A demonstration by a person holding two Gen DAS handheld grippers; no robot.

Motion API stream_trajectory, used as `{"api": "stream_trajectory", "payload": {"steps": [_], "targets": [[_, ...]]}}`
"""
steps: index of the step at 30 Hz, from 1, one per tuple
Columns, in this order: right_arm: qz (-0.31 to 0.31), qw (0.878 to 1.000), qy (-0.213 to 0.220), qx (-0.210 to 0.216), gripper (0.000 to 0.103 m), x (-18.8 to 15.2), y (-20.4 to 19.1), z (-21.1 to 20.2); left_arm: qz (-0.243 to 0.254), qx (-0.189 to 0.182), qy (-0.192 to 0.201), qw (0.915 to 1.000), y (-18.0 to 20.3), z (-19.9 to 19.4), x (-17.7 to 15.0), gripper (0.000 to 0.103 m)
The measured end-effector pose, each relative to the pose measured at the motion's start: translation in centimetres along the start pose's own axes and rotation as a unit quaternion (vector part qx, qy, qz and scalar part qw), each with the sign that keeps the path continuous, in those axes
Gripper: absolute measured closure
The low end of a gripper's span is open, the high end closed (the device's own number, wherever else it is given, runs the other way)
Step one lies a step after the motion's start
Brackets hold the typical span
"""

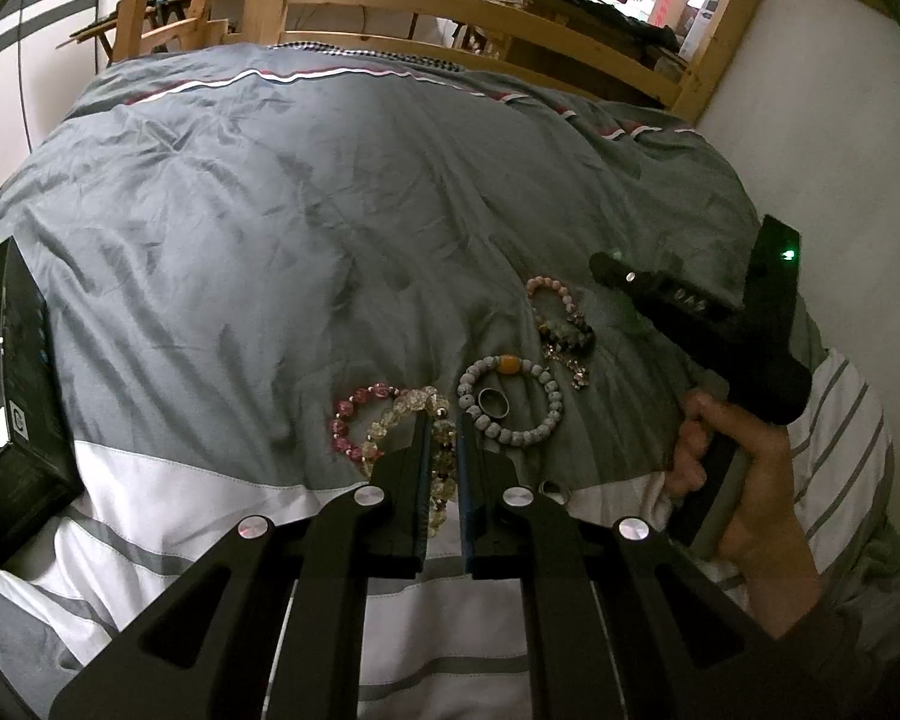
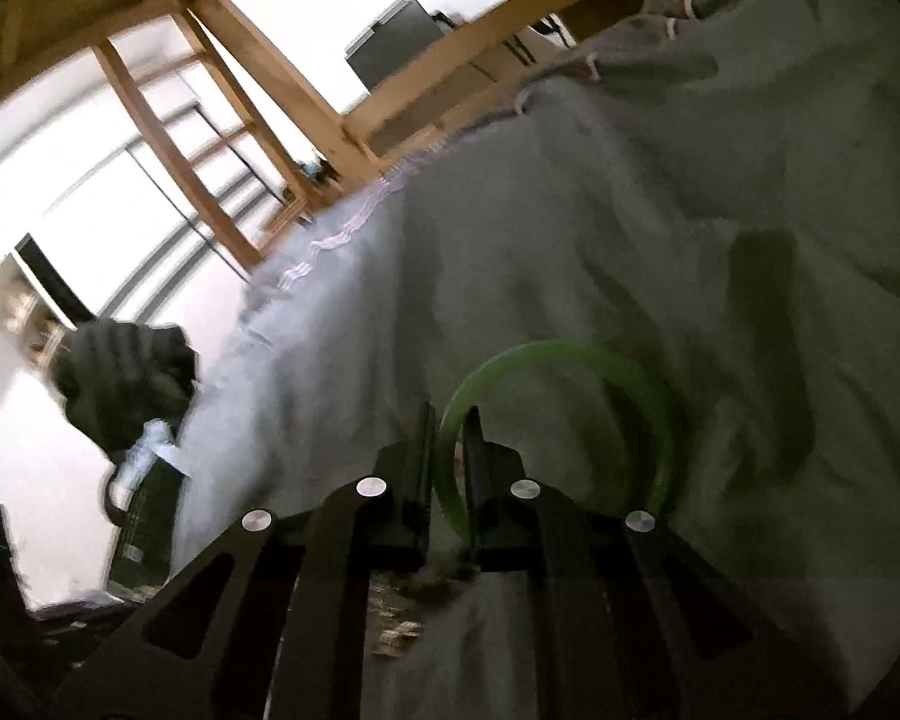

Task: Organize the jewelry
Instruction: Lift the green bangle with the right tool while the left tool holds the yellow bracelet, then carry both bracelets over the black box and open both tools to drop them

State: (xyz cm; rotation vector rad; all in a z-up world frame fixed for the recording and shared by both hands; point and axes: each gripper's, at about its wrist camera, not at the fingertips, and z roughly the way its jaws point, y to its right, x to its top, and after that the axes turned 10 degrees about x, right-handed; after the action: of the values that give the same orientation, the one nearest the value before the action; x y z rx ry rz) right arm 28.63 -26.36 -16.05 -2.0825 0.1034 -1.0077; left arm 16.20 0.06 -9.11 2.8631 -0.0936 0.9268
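Right tongs clenched on rim of green bangle, held just above the bed; it's prob. stiff, slick & breakable, so grip rim squarely; left tongs closed, empty.

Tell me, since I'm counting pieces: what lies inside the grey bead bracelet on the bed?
A dark ring lies on the quilt inside the grey bead bracelet, seen in the left wrist view.

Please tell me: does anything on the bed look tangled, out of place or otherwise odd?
Mostly the small dark heap beside the pink bead bracelet: several pieces seem knotted together. The ring lies inside the grey bead bracelet. The right gripper holds a green bangle off the duvet.
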Motion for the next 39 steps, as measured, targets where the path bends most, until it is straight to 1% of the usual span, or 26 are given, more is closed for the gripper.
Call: {"api": "stream_trajectory", "payload": {"steps": [6,10,13,16,20,31,36,39], "targets": [[0.015,0.999,0.017,0.034,0.093,0.4,-0.7,-0.6,0.000,-0.001,0.005,1.0000,-0.1,-0.2,0.0,0.096],[0.006,0.999,0.020,0.043,0.093,0.8,-2.3,-0.8,0.001,-0.002,0.010,1.0000,0.0,-0.4,0.0,0.096],[0.001,0.999,0.015,0.049,0.093,0.8,-3.9,-1.1,0.002,-0.001,0.018,0.9998,0.0,-1.0,0.1,0.096],[-0.007,0.999,0.001,0.047,0.093,0.2,-5.6,-2.1,0.001,0.000,0.028,0.9996,-0.1,-2.0,0.3,0.096],[-0.024,0.998,-0.023,0.044,0.093,-0.8,-9.3,-3.3,-0.012,-0.001,0.037,0.9992,-0.9,-3.9,0.6,0.096],[-0.059,0.995,-0.051,0.057,0.093,-2.8,-19.0,-5.3,-0.030,0.021,0.057,0.9977,-3.7,-10.1,0.9,0.096],[-0.077,0.993,-0.064,0.065,0.093,-3.5,-22.7,-5.4,-0.042,0.037,0.056,0.9968,-6.3,-12.6,1.0,0.096],[-0.085,0.991,-0.073,0.070,0.093,-3.8,-24.7,-4.7,-0.054,0.047,0.057,0.9958,-8.3,-13.8,1.2,0.096]]}}
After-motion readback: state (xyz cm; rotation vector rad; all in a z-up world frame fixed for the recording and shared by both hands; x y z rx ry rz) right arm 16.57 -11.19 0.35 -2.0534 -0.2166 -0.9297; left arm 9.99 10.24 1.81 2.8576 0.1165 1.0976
